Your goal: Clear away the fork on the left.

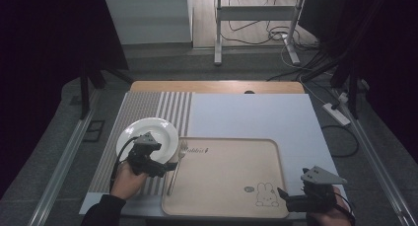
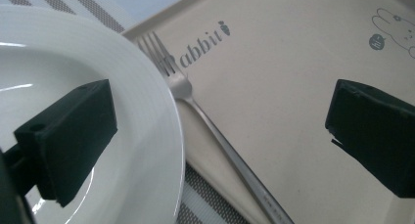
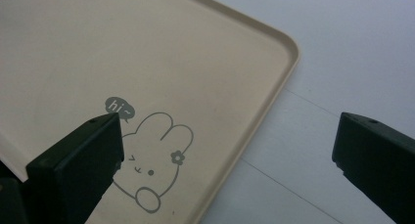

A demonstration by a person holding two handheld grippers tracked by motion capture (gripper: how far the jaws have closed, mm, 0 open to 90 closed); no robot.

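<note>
- Left claw (image 1: 167, 168), spread wide above white plate (image 1: 160, 132) and fork (image 1: 172, 179); plate's near rim hidden beneath it in the high view.
- Fork lying along beige tray (image 1: 226, 162) left edge, tines beside plate, handle end cut off in left gripper view.
- Right claw (image 1: 282, 192), spread, over tray's rabbit-print corner on bench (image 1: 256, 115); hand cropped at bottom.

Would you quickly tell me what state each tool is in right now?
Left tool: open, holding nothing, jaws either side of the plate rim and fork.
Right tool: open, holding nothing, over the tray corner.
</note>
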